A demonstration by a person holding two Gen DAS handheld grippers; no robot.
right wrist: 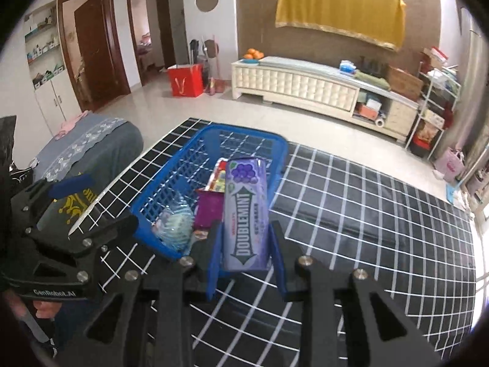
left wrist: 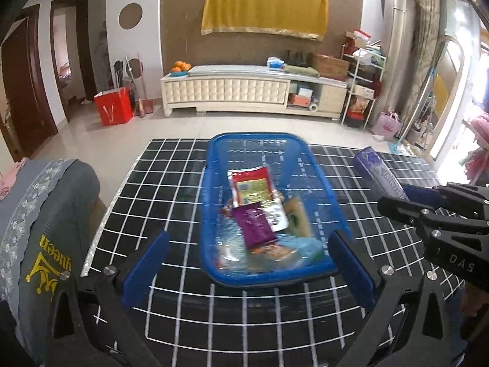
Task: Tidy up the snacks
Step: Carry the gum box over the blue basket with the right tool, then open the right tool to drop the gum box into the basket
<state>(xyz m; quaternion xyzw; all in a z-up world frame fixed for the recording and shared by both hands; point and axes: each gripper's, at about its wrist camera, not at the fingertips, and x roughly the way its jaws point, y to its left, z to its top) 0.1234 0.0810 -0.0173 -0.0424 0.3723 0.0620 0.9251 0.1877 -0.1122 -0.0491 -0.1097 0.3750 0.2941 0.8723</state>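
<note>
While the right gripper [right wrist: 246,263] clamps its blue pads on a purple Doublemint gum pack [right wrist: 247,214], the pack juts forward over the near right rim of the blue basket [left wrist: 324,180], not yet inside it. On the checked black tablecloth [right wrist: 366,214] the basket holds a red-and-yellow packet [left wrist: 252,183], a purple packet [left wrist: 253,223] lying over it nearer the camera, and some clear wrappers, blurred. Just before the basket's near end, the left gripper [left wrist: 249,270] has its jaws spread wide, holding nothing. A grey cushioned seat [left wrist: 45,208] stands at the table's left edge.
</note>
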